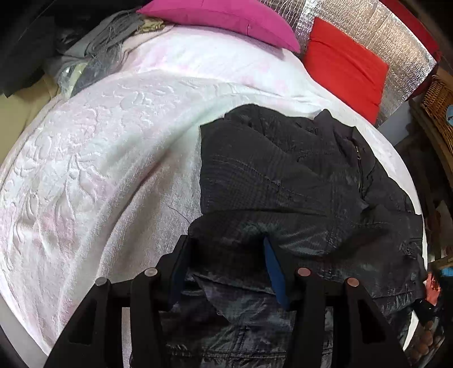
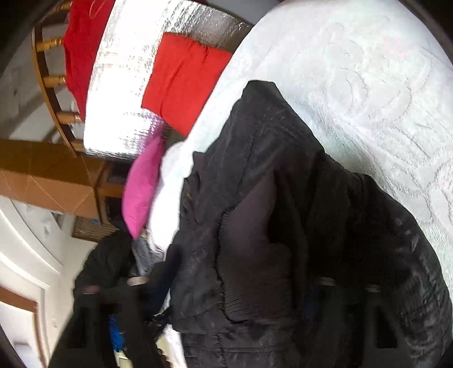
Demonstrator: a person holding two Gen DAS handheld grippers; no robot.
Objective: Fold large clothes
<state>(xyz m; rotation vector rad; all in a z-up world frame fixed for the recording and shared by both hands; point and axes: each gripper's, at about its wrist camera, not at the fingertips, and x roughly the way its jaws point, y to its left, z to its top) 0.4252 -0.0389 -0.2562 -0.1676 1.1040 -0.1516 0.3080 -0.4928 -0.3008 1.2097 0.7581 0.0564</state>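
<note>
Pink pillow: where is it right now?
Left wrist view: the pink pillow lies at the bed's far end, left of the red pillow, against the silver padding.

Black jacket (image 2: 283, 226) bunched across the white bedspread (image 2: 368, 85), draped over the right gripper (image 2: 226, 297); red cushion (image 2: 184, 76) behind.

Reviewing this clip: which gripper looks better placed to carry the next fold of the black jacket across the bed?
Probably the left. The left gripper already has the black jacket bunched between its fingers, in a sharp view with white blanket ahead. The right gripper is buried in fabric, its view blurred.
</note>
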